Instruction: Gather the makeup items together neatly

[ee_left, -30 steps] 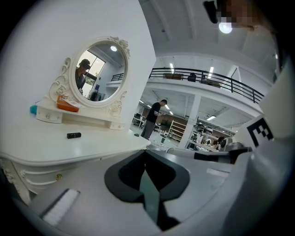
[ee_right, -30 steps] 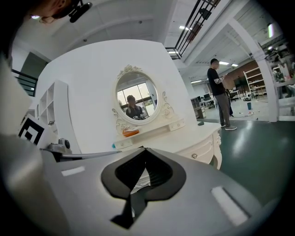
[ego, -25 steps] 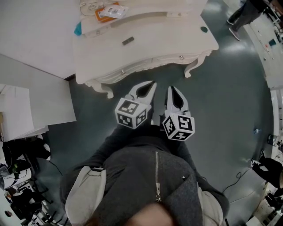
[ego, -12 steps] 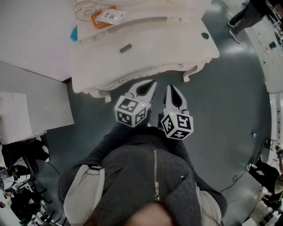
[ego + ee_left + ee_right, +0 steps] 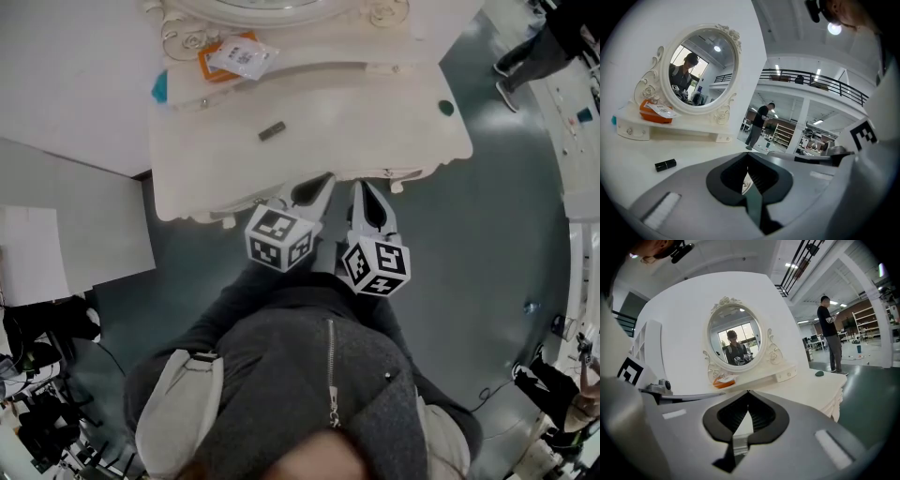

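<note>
White desk with oval mirror on a low shelf at its back. Black tube: lying flat on the open desk top, left of centre, apart from everything else. Orange packet: on the shelf below the mirror, with a white packet lying on top of it. Teal item: at the shelf's left end; kind not readable. Dark green round item: near the desk's right edge, well apart from the rest. Left claw: clenched, tips meeting, nothing between them, at the desk's front edge. Right claw: clenched likewise, empty, just beside the left. One person standing on the floor beyond the desk's right end.
</note>
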Tool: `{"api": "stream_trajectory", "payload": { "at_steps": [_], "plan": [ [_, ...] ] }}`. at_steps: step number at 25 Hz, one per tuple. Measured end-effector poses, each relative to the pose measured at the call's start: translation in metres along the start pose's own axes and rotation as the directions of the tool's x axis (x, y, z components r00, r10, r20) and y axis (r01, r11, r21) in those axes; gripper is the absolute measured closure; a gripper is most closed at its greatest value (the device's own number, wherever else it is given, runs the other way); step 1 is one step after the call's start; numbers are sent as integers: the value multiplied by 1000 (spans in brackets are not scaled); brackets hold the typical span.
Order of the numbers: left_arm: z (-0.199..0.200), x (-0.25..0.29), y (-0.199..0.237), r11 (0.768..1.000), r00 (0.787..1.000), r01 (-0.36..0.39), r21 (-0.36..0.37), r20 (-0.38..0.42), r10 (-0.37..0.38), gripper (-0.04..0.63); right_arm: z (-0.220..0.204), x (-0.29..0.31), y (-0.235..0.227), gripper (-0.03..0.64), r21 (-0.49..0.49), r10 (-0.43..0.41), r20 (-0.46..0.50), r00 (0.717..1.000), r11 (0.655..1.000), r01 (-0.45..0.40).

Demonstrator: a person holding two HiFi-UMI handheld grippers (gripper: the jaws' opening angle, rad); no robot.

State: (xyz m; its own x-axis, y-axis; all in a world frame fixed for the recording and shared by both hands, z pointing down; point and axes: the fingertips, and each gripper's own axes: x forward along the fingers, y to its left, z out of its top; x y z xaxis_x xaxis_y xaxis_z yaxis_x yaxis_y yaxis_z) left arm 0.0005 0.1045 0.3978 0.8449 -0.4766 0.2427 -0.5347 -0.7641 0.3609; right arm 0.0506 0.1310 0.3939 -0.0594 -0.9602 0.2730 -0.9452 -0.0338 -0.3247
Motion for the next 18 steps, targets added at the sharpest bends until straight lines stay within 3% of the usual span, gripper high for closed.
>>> {"api": "stream_trajectory", "payload": {
  "at_steps": [18],
  "plan": [
    [78,86,93,1000,999,-15,7,37,14,586,61,142,-13,614,-13,52,-8,999,999,-52]
  ]
}}
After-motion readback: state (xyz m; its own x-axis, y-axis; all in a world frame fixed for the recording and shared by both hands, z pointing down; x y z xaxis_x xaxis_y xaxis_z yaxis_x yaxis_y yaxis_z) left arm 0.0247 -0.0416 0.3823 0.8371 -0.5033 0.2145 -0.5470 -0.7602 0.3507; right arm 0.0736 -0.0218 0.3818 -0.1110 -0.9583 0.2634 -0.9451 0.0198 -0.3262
